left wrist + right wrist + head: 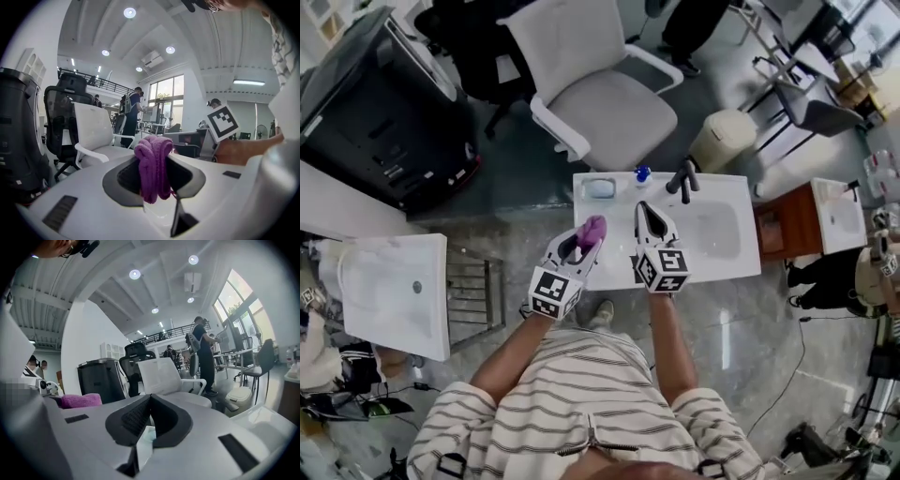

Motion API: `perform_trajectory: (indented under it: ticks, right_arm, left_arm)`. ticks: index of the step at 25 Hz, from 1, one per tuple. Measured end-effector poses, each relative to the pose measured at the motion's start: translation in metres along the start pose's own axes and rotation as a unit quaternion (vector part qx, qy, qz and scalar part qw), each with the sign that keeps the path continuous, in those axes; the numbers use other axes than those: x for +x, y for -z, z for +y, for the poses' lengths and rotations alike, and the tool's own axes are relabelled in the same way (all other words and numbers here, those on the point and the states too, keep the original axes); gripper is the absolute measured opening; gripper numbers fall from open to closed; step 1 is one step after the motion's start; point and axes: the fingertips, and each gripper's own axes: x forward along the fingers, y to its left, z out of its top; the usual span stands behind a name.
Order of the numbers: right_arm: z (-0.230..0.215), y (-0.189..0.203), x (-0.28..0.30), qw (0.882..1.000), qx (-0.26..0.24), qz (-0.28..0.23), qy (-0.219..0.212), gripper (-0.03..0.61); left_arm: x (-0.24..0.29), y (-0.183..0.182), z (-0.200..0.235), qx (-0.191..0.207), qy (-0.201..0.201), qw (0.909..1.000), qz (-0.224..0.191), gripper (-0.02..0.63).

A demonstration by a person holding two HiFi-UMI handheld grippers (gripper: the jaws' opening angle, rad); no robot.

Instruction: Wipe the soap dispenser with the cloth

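2 grippers hover over the white sink (727,246): the left gripper (586,242) clamps a purple cloth (593,226); the right gripper (645,210) is closed, empty.

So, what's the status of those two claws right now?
Left claw shut on purple cloth. Right claw shut, empty. Blue-topped dispenser on sink, untouched, faucet beside it.

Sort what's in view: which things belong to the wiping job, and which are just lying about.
Job: cloth, clamped in the left gripper; blue bottle beside the faucet, likely the dispenser; right gripper, shut, empty.

Lying about: chair; bin; dish; second sink.
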Motion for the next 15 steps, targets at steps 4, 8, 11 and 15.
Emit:
perform_trajectory:
  ticks: [4, 8, 11, 15]
  right_arm:
    - [0.023, -0.012, -0.017, 1.000, -0.014, -0.011, -0.002, 0.009]
    - [0.039, -0.021, -0.031, 1.000, -0.020, -0.022, -0.001, 0.009]
    - [0.048, -0.026, -0.040, 0.999, -0.017, -0.029, 0.002, 0.009]
    - [0.055, -0.030, -0.047, 0.999, -0.024, -0.034, 0.002, 0.009]
  left_arm:
    - [-0.008, -0.011, -0.001, 0.004, -0.007, 0.9998, -0.016, 0.129]
    - [-0.016, -0.021, 0.002, 0.005, -0.018, 0.9993, -0.032, 0.129]
    - [-0.021, -0.025, 0.005, 0.007, -0.028, 0.9988, -0.040, 0.129]
    - [-0.023, -0.029, 0.002, 0.011, -0.030, 0.9984, -0.047, 0.129]
